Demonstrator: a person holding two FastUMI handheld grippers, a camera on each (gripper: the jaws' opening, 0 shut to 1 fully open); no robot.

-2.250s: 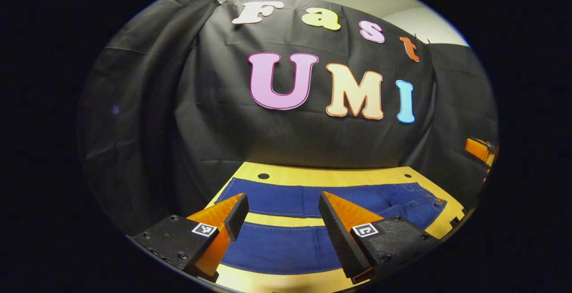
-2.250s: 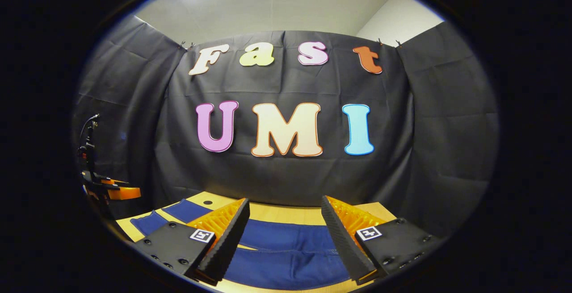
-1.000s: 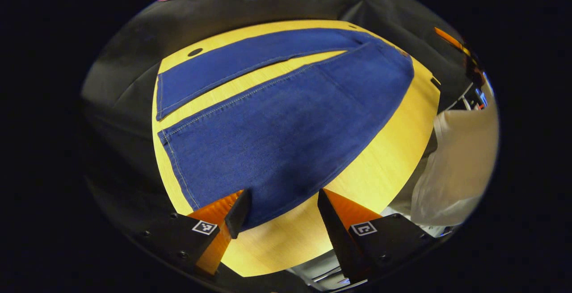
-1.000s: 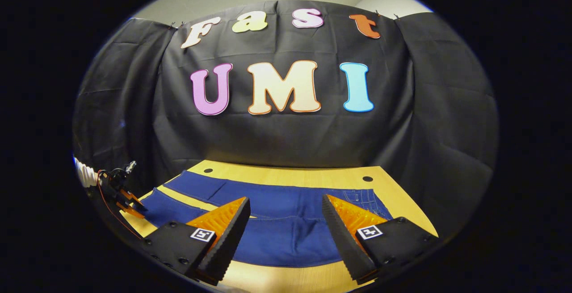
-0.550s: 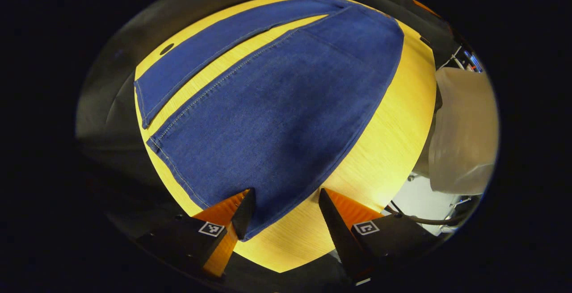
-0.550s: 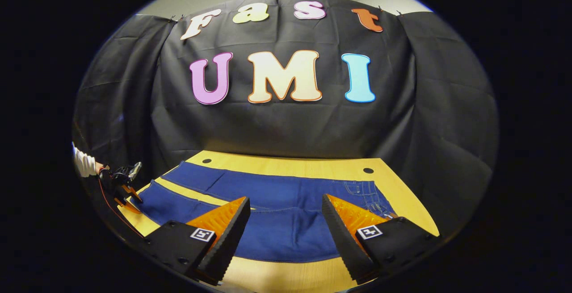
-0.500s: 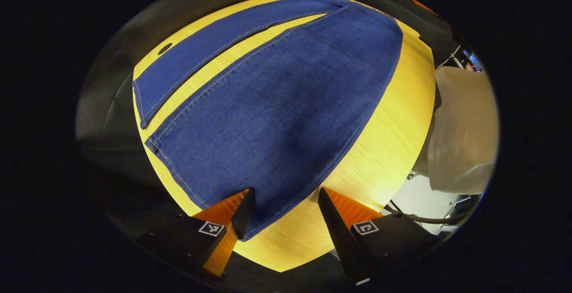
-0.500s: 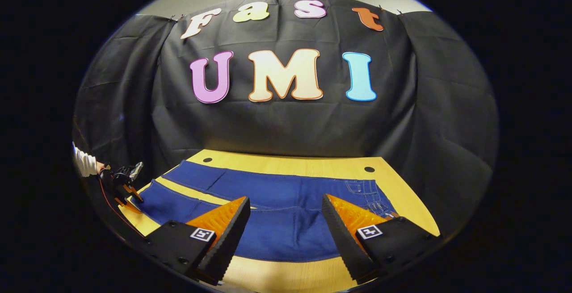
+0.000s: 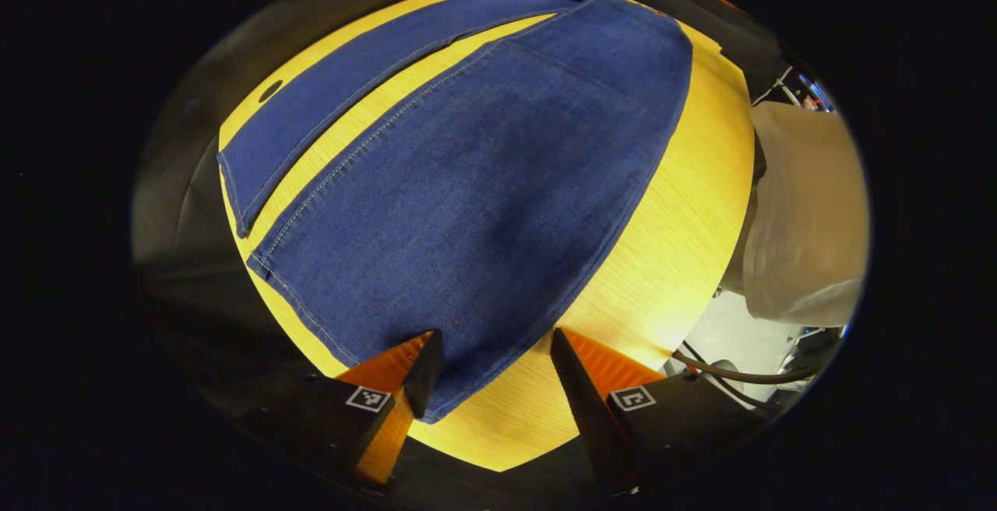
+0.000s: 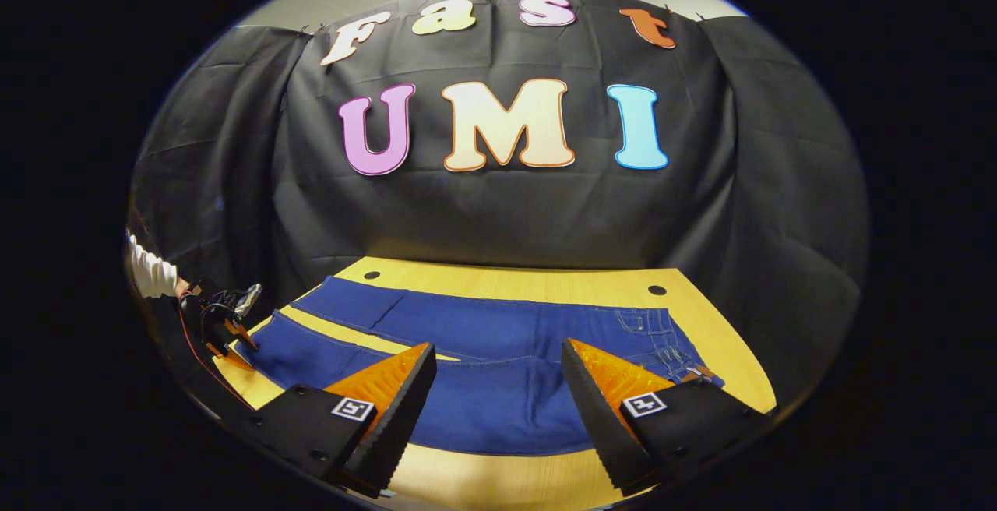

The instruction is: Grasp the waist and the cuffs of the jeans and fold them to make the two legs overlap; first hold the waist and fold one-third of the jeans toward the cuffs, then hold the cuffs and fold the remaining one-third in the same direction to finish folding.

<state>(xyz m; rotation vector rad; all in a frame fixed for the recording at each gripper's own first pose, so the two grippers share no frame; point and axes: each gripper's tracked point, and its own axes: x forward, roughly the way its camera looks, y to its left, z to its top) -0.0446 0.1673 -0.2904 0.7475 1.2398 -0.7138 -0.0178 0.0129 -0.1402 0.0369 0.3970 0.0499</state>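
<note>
Jeans (image 9: 467,176) flat on desk (image 9: 678,215), legs apart. Left hand-held gripper (image 9: 491,375) wide open over near cuff corner; right hand-held gripper (image 10: 498,398) wide open, empty. Right gripper view adds waist (image 10: 662,336), sleeve (image 10: 152,276).

**Occlusions / cut-offs**

In the left gripper view we lose the near cuff corner of the jeans (image 9: 467,184) behind the left gripper (image 9: 489,375); we can't tell whether its fingers touch the denim. The person's sleeve (image 9: 802,215) is cut at the right edge. In the right gripper view the left gripper (image 10: 222,316) is too small to judge its jaws.
</note>
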